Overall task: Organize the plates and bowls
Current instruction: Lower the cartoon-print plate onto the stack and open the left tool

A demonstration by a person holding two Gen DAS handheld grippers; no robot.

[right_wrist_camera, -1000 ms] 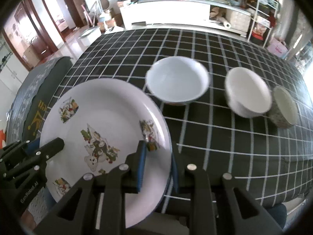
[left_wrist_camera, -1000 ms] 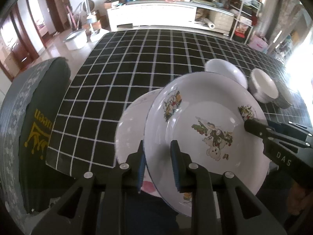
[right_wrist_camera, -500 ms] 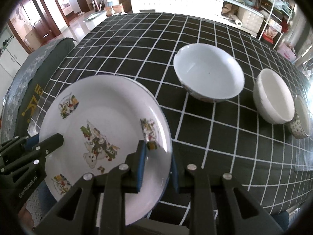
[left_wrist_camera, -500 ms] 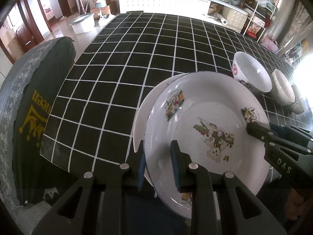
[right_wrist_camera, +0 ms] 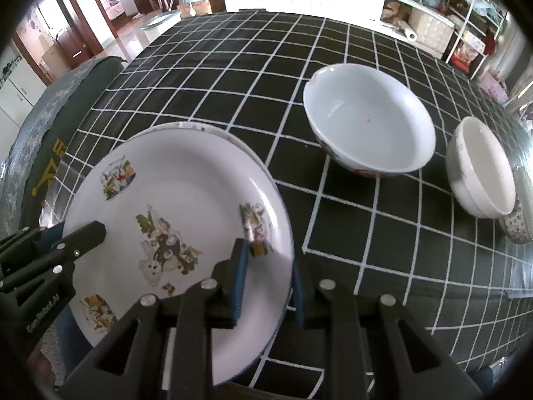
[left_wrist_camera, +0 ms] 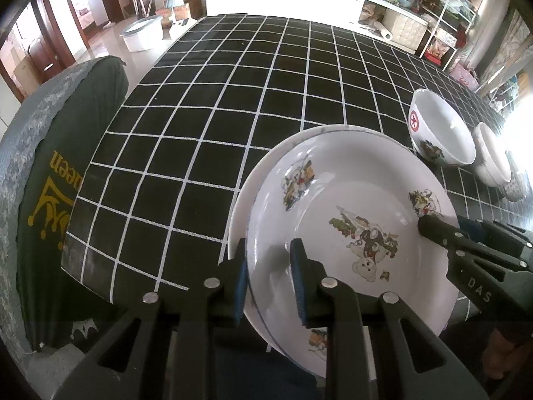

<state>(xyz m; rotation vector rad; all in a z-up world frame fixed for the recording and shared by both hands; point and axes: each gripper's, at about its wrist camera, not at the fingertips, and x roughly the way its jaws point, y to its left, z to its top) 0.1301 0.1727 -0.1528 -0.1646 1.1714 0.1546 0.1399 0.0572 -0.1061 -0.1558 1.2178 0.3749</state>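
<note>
**Cartoon plate gripped at both edges above a second plate**

Left gripper (left_wrist_camera: 269, 278): jaws narrow, clamped on the left rim of the cartoon-printed plate (left_wrist_camera: 349, 233). One blue-padded finger lies beneath the rim, the other on the plate's upper face.

Right gripper (right_wrist_camera: 268, 278): jaws narrow, clamped on the right rim of the same plate (right_wrist_camera: 173, 233), one pad on the upper face near a printed figure, the other outside the rim.

Plate position: it sits at the near edge of the table, which is covered by a black tablecloth with a white grid (left_wrist_camera: 233, 100). Directly below it is a second white plate (left_wrist_camera: 241, 200), whose rim shows as a crescent along the left and far sides. Whether the two plates touch cannot be determined.

Other tableware, to the right of the plates:
- Large white bowl (right_wrist_camera: 368, 123), upright on the cloth, printed decoration on its outer wall.
- Smaller white bowl (right_wrist_camera: 479, 166), beside the large bowl.
- Small patterned bowl (right_wrist_camera: 516, 223), partly hidden behind the smaller white bowl, at the frame edge.

A dark green fabric with yellow lettering (left_wrist_camera: 50, 183) lies beside the table's left edge.
</note>
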